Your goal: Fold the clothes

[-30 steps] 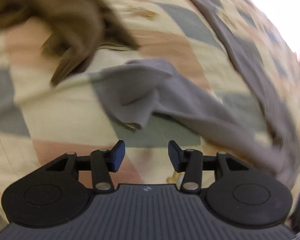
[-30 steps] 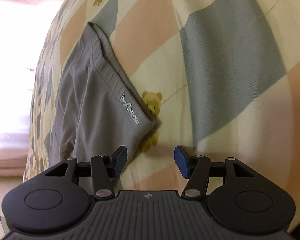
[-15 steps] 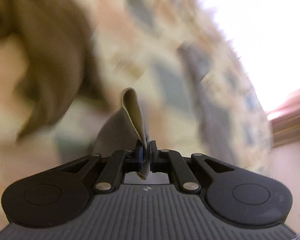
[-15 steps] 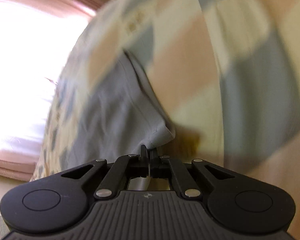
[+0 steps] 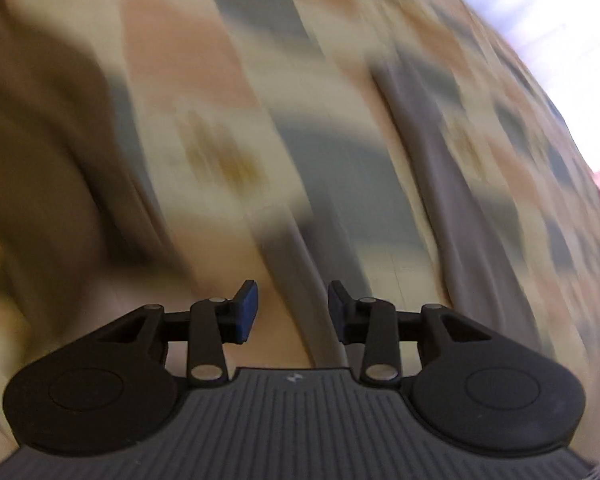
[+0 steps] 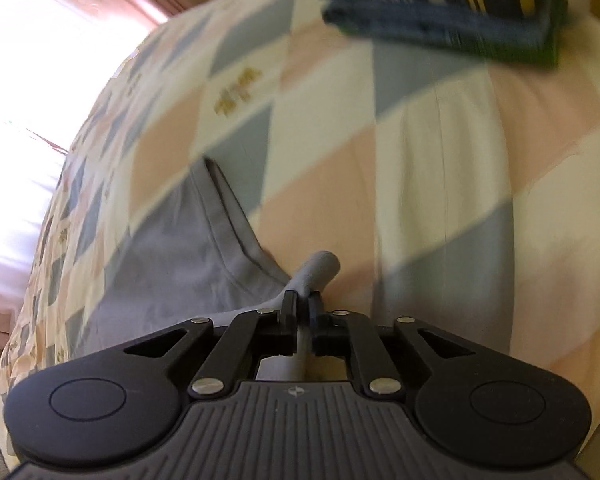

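Observation:
A grey garment [image 6: 172, 240] lies on a checked quilt [image 6: 440, 152]. My right gripper [image 6: 303, 304] is shut on a corner of its waistband, and a fold of grey cloth sticks up past the fingertips. In the blurred left wrist view, my left gripper [image 5: 292, 308] is open, and a grey strip of the garment [image 5: 300, 276] runs between its fingers. Another grey band [image 5: 440, 168] stretches away to the right.
A brown garment [image 5: 40, 152] lies at the left of the left wrist view. A stack of folded dark and striped clothes [image 6: 452, 8] sits on the quilt at the far edge. A bright curtained window [image 6: 40, 60] is at the left.
My left gripper, shut on the grey cloth half a second ago, has opened and let it go. My right gripper stays shut on the waistband and has pulled it along the quilt.

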The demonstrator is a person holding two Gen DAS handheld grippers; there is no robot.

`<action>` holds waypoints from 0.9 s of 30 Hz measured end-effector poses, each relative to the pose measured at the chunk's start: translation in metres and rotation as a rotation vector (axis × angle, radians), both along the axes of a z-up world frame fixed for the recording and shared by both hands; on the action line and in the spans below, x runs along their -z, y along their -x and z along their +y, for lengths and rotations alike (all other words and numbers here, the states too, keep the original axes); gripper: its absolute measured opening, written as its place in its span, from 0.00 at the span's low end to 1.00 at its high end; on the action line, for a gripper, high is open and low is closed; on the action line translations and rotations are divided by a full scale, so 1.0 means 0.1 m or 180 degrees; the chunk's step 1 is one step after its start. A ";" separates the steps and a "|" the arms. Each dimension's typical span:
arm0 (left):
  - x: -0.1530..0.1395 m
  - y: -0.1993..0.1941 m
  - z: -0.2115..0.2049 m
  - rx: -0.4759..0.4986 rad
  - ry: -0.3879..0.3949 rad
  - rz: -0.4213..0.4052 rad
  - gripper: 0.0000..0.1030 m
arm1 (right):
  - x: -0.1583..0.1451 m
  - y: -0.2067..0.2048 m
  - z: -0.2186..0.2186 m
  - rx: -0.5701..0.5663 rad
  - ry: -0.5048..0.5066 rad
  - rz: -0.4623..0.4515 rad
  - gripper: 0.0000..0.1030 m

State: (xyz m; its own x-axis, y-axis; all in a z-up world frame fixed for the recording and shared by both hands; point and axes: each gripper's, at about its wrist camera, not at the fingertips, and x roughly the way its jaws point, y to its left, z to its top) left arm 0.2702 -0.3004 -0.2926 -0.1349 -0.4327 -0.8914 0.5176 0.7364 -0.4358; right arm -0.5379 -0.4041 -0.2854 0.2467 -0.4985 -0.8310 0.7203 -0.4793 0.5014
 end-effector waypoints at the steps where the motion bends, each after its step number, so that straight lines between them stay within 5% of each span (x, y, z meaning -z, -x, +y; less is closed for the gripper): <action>1: 0.08 0.10 0.04 0.0008 0.0048 0.0137 0.36 | 0.06 0.00 0.05 0.0025 -0.0044 -0.0037 0.14; 4: 0.24 0.20 0.05 -0.0216 0.0213 0.0239 0.56 | 0.21 0.00 0.19 0.0117 -0.0159 -0.0143 0.16; 7: 0.33 0.13 -0.05 -0.0520 0.0350 0.0220 0.62 | 0.27 -0.02 0.25 0.0166 -0.0208 -0.0197 0.19; 9: 0.49 0.13 -0.25 -0.0331 0.0104 0.0103 0.61 | 0.29 -0.04 0.25 0.0145 -0.0236 -0.0193 0.21; 11: 0.62 0.18 -0.35 -0.0119 -0.0211 0.0068 0.30 | 0.32 -0.06 0.23 0.0145 -0.0254 -0.0202 0.22; 12: 0.69 0.21 -0.40 -0.0013 -0.0371 0.0054 0.03 | 0.34 -0.06 0.21 0.0150 -0.0256 -0.0212 0.22; 13: 0.70 0.23 -0.37 -0.0017 -0.0392 0.0004 0.01 | 0.36 -0.07 0.18 0.0147 -0.0250 -0.0222 0.21; 15: 0.47 0.28 -0.21 -0.0086 -0.0202 -0.0149 0.01 | 0.35 -0.06 0.16 0.0117 -0.0214 -0.0200 0.05; 21: -0.69 0.21 0.46 -0.0498 0.0332 -0.0253 0.01 | 0.02 0.15 0.12 -0.0024 0.0163 -0.0153 0.01; 24: -1.27 0.04 0.44 -0.0575 0.0395 -0.0592 0.01 | -0.19 0.23 0.02 -0.0157 0.0296 -0.0198 0.01; 27: -1.23 -0.26 0.03 -0.0563 0.0112 -0.0733 0.06 | -0.33 0.20 -0.14 -0.0333 0.0417 -0.0293 0.01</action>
State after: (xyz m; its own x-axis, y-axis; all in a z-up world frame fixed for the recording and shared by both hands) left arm 0.2961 -0.2976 -0.1691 0.1497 -0.4626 -0.8738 0.4706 0.8106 -0.3485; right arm -0.5575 -0.4177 -0.2524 0.3750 -0.5687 -0.7321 0.7109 -0.3305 0.6208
